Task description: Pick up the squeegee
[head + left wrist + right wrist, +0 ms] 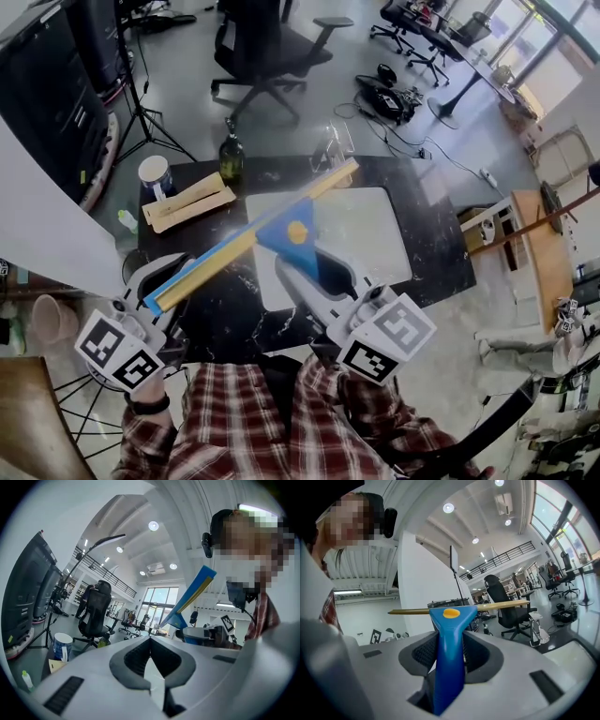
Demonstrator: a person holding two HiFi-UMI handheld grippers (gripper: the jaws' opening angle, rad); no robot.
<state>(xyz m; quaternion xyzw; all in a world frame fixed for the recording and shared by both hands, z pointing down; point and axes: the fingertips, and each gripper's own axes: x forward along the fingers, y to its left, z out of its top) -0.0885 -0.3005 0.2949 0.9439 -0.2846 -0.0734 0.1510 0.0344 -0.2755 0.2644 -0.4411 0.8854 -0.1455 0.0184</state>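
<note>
R tool [451, 641] clamps blue squeegee [246, 242] by its handle, up off tabletop [441, 253]; L tool [150, 644] jaws together, empty, near blade end.

black office chairs [267, 47] stand on a grey floor [187, 94], with tall windows [159, 599] and round ceiling lights [153, 525].

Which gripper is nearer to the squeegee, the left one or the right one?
Right. The right gripper grips the squeegee by its blue handle. The left gripper is apart, near the blade's end, holding nothing.
</note>
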